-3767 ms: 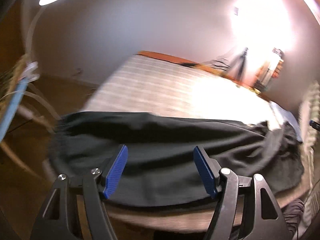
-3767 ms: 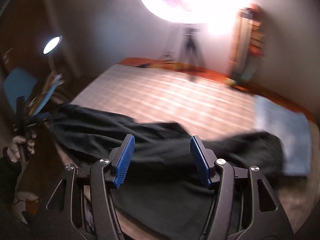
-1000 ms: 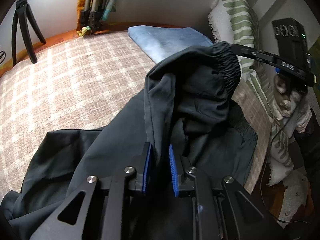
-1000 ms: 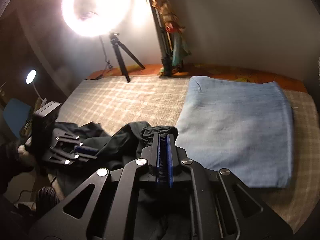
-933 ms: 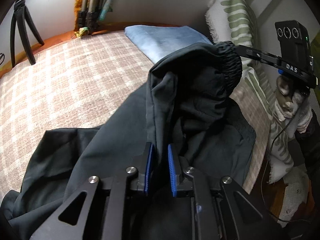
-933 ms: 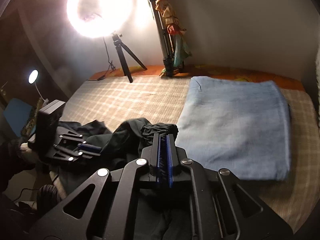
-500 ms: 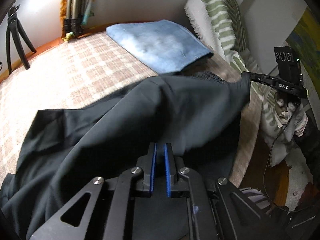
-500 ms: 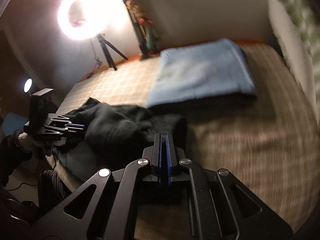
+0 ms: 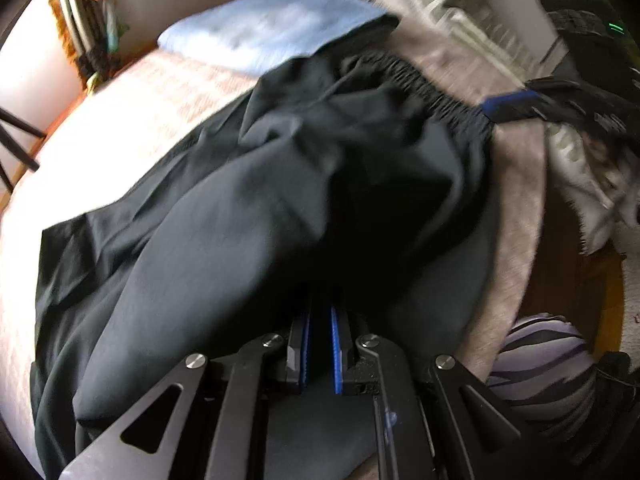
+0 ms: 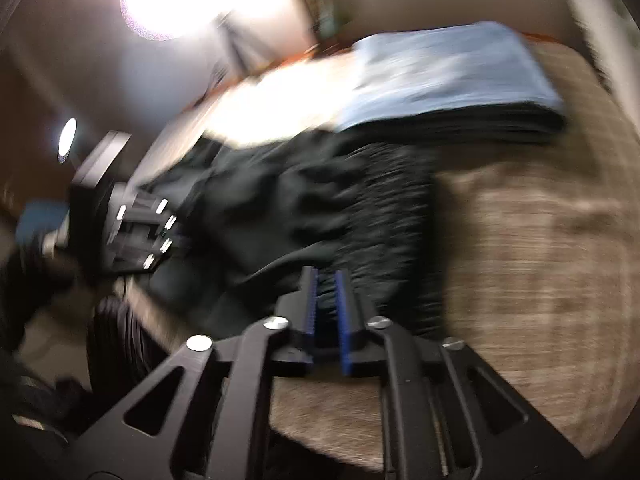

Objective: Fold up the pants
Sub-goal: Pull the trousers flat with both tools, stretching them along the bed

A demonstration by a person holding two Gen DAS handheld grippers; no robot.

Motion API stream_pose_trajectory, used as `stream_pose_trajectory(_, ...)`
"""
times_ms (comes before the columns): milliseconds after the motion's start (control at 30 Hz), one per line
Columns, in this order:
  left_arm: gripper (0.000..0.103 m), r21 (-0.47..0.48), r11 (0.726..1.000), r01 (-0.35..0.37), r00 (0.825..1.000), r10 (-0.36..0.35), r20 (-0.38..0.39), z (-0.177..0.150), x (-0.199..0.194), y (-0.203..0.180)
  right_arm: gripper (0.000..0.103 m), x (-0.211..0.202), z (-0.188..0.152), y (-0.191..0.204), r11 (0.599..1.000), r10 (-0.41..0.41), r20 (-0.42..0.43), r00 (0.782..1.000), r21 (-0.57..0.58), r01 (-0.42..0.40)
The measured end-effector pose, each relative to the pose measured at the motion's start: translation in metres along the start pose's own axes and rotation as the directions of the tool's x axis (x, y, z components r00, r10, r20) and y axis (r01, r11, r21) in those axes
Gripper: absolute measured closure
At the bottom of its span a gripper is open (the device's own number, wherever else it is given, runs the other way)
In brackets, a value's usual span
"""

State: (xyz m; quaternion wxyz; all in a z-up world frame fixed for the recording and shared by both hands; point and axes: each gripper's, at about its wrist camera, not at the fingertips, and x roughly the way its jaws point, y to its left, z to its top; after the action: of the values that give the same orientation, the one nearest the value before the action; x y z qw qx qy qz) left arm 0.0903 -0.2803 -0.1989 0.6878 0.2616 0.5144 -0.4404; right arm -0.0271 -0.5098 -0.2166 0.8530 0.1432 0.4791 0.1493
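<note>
Pants (image 9: 280,208), black and rumpled, lie across the checked bed cover (image 9: 132,104) with their elastic waistband toward the blue folded cloth (image 9: 272,28). Left gripper (image 9: 319,344) pinches a fold of the dark fabric, its 2 blue pads nearly together. Farther right, the right gripper (image 10: 327,300) has just been opening; the waistband edge lies between its parted pads, in a blurred view.

1. I find no text, label, brand, number or sign that I can read in either wrist view; both are smeared by motion.
2. The black camera box (image 9: 580,20) at the top right of my left wrist view shows only a small green light, no legible lettering.
</note>
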Motion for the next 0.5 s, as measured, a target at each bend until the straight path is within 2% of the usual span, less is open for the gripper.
stream_pose_trajectory(67,0.097,-0.015,1.0,0.022,1.0,-0.022,0.012,-0.004,-0.004,0.004,0.062,0.014,0.001,0.026,0.994,-0.009,-0.041,0.999,-0.112,0.004)
stream_pose_trajectory(133,0.097,-0.031,0.999,0.024,0.999,-0.023,0.023,-0.012,-0.011,0.009,0.061,0.033,0.005,0.061,0.967,-0.023,-0.078,0.997,-0.256,0.002)
stream_pose_trajectory(233,0.097,-0.061,0.998,0.028,0.999,-0.026,0.031,-0.03,-0.024,0.017,0.06,0.061,0.013,0.092,0.932,-0.023,-0.134,0.991,-0.361,-0.027)
stream_pose_trajectory(367,0.097,-0.111,0.994,-0.024,0.999,0.028,0.03,-0.063,-0.04,0.034,0.053,0.106,0.02,0.126,0.867,-0.101,-0.197,0.975,-0.498,-0.011)
stream_pose_trajectory(500,0.097,-0.166,0.983,-0.076,0.996,0.083,0.038,-0.095,-0.06,0.055,0.053,0.135,0.018,0.144,0.8,-0.195,-0.212,0.958,-0.599,0.03)
